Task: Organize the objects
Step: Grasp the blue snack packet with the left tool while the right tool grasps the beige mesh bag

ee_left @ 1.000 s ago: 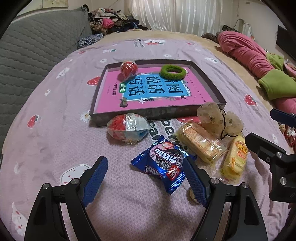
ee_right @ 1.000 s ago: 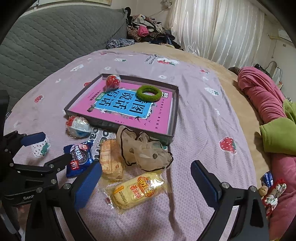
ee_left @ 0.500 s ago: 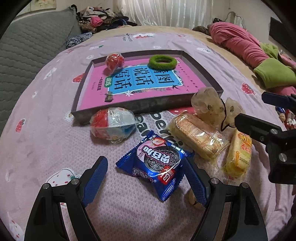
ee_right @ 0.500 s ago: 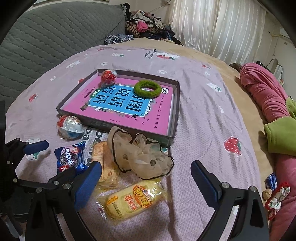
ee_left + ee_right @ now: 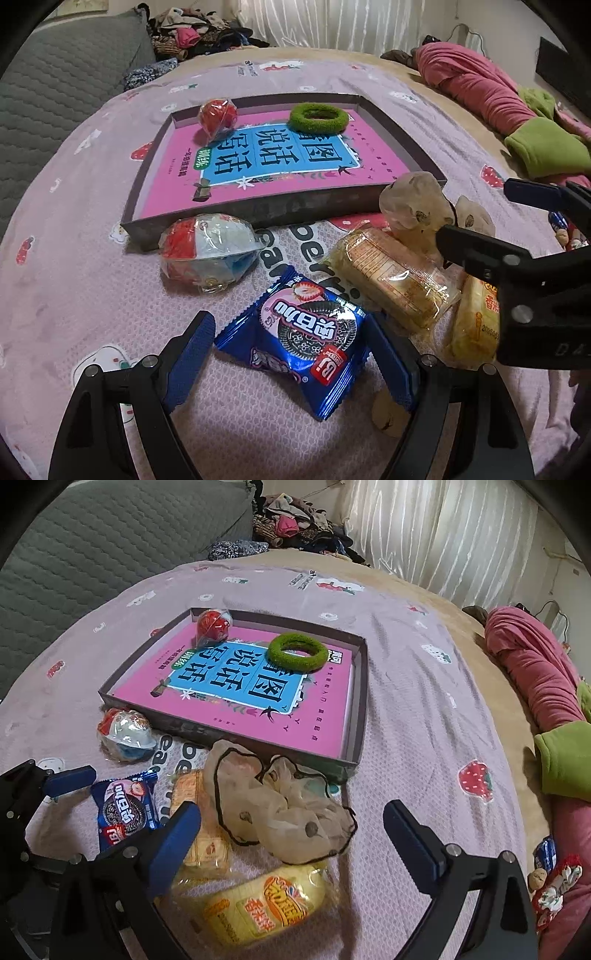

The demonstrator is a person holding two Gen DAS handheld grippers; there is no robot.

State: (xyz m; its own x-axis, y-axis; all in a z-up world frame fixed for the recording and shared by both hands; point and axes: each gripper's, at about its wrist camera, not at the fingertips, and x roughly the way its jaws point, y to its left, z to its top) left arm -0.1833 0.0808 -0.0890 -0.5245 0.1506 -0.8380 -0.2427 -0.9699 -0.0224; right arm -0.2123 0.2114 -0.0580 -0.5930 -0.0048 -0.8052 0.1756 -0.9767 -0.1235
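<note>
The blue cookie packet (image 5: 301,339) lies flat on the bed (image 5: 74,288), between the spread jaws of the left gripper (image 5: 291,358), untouched. It is probably light, crinkly, slippery and crushable: pinch across its sealed side edges. The right gripper (image 5: 291,834) hovers with jaws spread over the beige scrunchie (image 5: 280,805).

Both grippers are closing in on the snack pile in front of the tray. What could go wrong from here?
The left gripper straddles the blue cookie packet with open jaws; the thin foil may slip or crumple when pinched. The right gripper hangs open over the beige scrunchie and yellow snack pack, so it could catch both. The two grippers are close together and may collide.
</note>
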